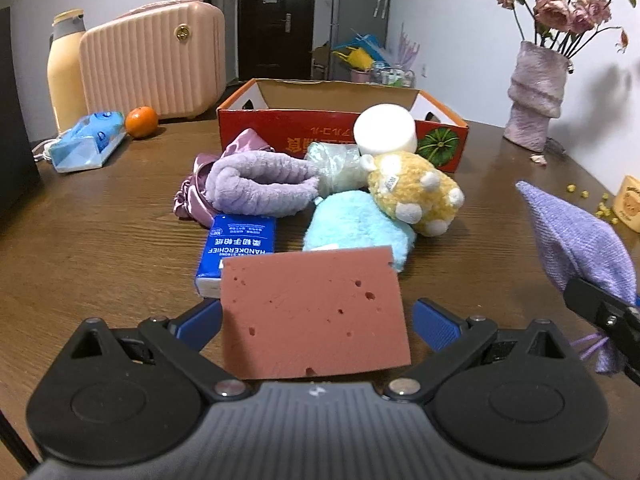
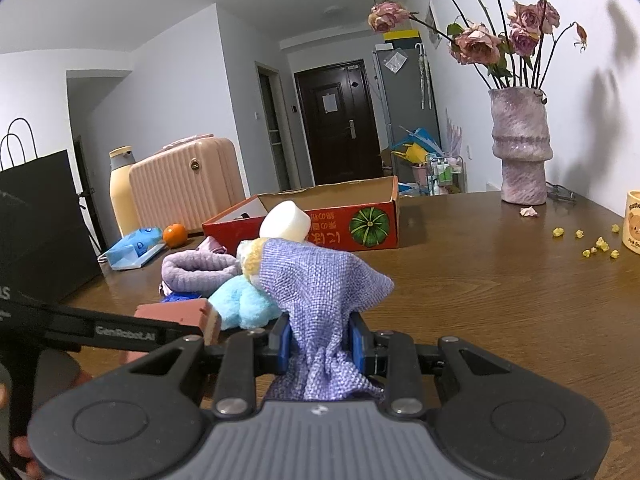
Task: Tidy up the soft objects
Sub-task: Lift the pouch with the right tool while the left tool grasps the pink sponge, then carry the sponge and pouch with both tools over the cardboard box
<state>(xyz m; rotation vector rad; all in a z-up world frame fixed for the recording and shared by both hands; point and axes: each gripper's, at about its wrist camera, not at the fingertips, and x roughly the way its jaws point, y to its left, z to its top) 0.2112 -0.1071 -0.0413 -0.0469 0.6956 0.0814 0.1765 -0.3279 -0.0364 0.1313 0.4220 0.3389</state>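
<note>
The reddish sponge [image 1: 316, 312] is sitting between the left gripper [image 1: 316, 322]'s blue pads, seemingly pinched above the worktop [image 1: 100, 240], while the right gripper [image 2: 322, 344] is clamping a drooping lilac cloth [image 2: 320, 280] that could be snagging the plush pile [image 1: 360, 200] before reaching the red box [image 1: 340, 120].

A dark wood-grain tabletop [image 1: 100, 240] with a soft sheen carries a porous, matt brick-red sponge [image 1: 314, 314], pitted with small holes, between the ribbed blue pads of the left tongs [image 1: 316, 326], whose arms are matt black plastic. At 3 o'clock, a coarse-woven lilac cloth [image 2: 320, 280] bunches in the right tongs [image 2: 322, 344]. At 12 o'clock lie a fleecy lavender headband [image 1: 260, 184], glossy purple satin scrunchie [image 1: 192, 196], fluffy aqua plush [image 1: 356, 224], woolly yellow toy [image 1: 416, 192], smooth white foam cylinder [image 1: 386, 130] and shiny blue plastic-wrapped tissue pack [image 1: 238, 248]. Behind stands a printed red cardboard box [image 1: 300, 132]; the vase [image 2: 520, 148] looks rough and mottled.
</note>
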